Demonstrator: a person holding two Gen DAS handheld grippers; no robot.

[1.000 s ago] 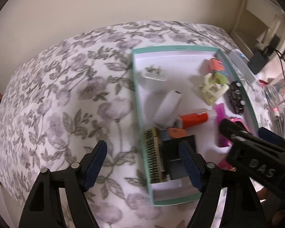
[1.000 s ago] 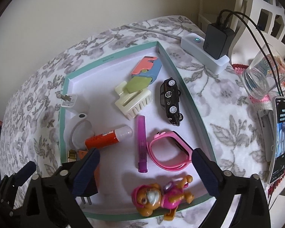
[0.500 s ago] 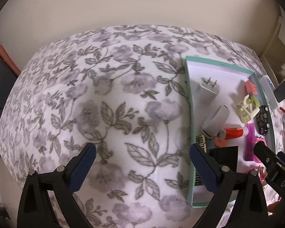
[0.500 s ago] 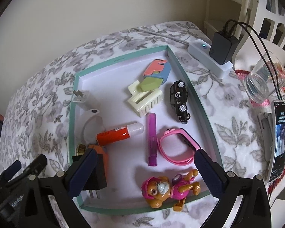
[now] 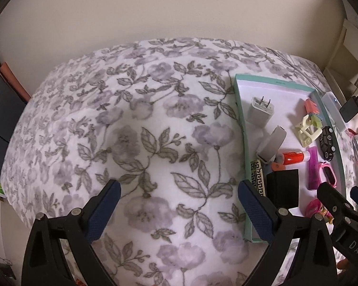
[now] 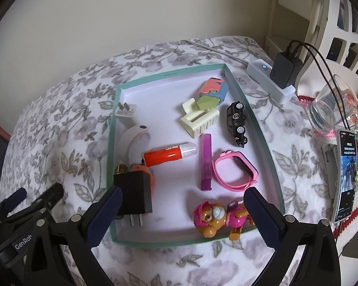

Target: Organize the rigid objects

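A teal-rimmed tray (image 6: 169,72) lies on the floral cloth (image 5: 155,124) and holds several small things. Among them are a black charger (image 6: 133,193), a white charger (image 6: 125,113), an orange glue stick (image 6: 169,153), a purple tube (image 6: 205,162), a pink watch (image 6: 236,170), a black toy car (image 6: 237,122) and a dog toy (image 6: 217,217). My left gripper (image 5: 179,188) hangs open over bare cloth, left of the tray (image 5: 241,124), holding nothing. My right gripper (image 6: 182,193) is open above the tray's near end, with the dog toy just below it.
Right of the tray are a white power strip with a black adapter (image 6: 269,78), a glass (image 6: 331,112) and a phone (image 6: 347,176) with cables running to them. A white shelf unit (image 6: 341,23) stands at the back right. A wall runs behind the cloth.
My left gripper has swung left from above the black charger in the tray to over the cloth, with its jaws wider. The right gripper has drawn back slightly from the tray.
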